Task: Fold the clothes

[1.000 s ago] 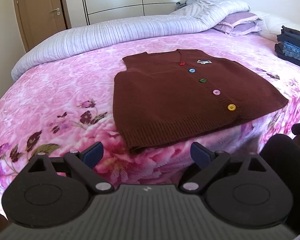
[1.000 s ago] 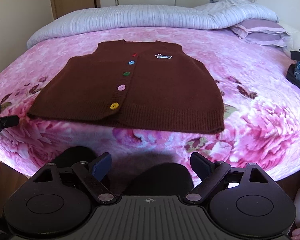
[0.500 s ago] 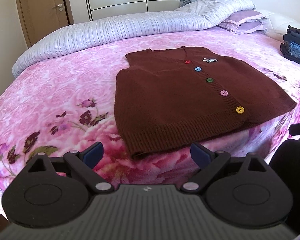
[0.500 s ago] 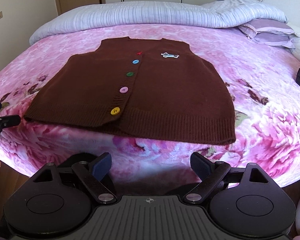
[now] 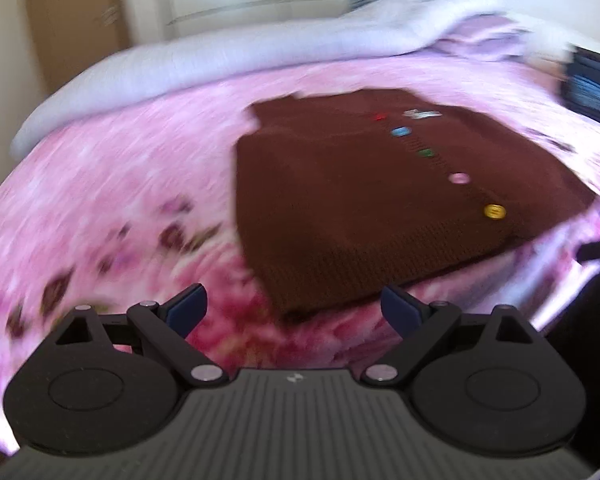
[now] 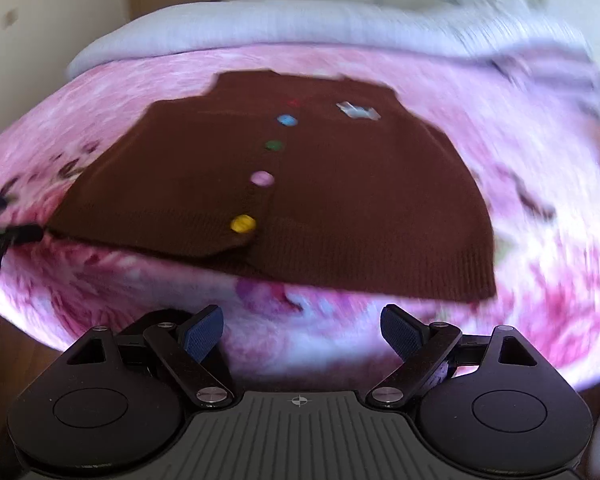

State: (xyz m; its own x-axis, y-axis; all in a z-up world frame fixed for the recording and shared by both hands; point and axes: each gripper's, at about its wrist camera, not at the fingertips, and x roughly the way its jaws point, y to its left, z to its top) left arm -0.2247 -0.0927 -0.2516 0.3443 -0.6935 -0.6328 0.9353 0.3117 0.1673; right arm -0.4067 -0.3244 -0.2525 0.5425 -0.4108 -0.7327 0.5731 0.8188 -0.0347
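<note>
Both pairs of jaws stand spread wide and hold nothing. On the left gripper [image 5: 293, 306] the blue pads [image 5: 186, 307] hang above the pink floral bedspread [image 5: 112, 184], just short of the near left hem corner of the brown knitted vest [image 5: 340, 200]. The right gripper [image 6: 302, 330] hovers off the bed's near edge, below the vest's [image 6: 340, 200] ribbed hem, not touching it.

The vest lies flat and buttoned on the bedspread [image 6: 540, 160], hem toward the cameras and neckline away. A row of buttons runs up its front: yellow button [image 6: 243, 224] nearest the hem, then pink, green, blue and red. A small pale badge [image 6: 356, 111] sits near the top. Beyond it lies a rolled lilac quilt [image 5: 220, 60], and a stack of dark folded clothes [image 5: 594, 88] sits far right. Both views are blurred.
</note>
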